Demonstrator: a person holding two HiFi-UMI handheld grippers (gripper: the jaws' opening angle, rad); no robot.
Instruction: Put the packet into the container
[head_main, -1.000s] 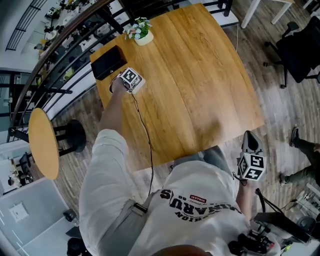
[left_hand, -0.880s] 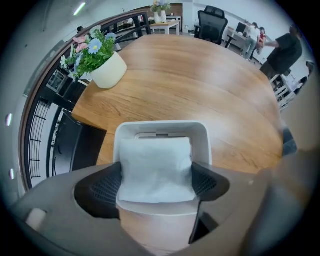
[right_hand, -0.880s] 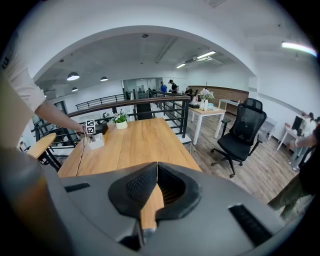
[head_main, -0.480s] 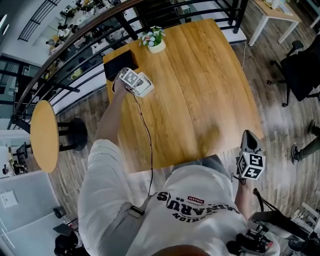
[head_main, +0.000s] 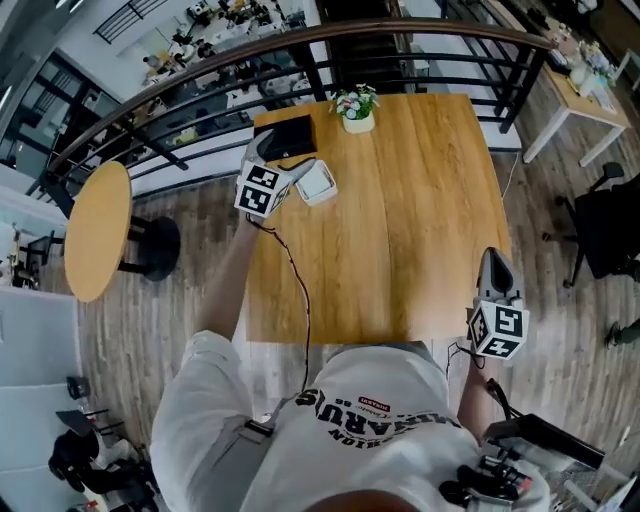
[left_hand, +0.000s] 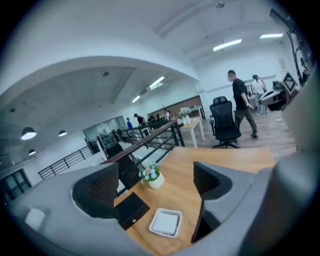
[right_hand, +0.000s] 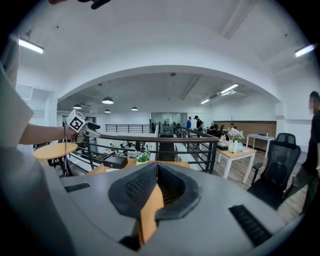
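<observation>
A white square container (head_main: 317, 182) sits on the wooden table (head_main: 400, 230) near its far left corner. A flat white packet (left_hand: 165, 221) lies inside the container (left_hand: 155, 231). My left gripper (head_main: 271, 142) hangs in the air above and left of it, apart from it. Its jaws have just been opening and stand wide with nothing between them (left_hand: 156, 186). My right gripper (head_main: 493, 264) is held at the table's near right edge. In the right gripper view its jaws (right_hand: 157, 176) are shut and empty.
A black box (head_main: 284, 137) lies at the table's far left corner beside the container, and a small flower pot (head_main: 355, 112) stands at the far edge. A black railing (head_main: 430, 50) runs behind the table. A round stool (head_main: 97, 230) stands to the left, an office chair (head_main: 612, 225) to the right.
My left gripper has lifted off the table and away from the container, which now shows uncovered. My right gripper has risen a little. The head view has tilted forward.
</observation>
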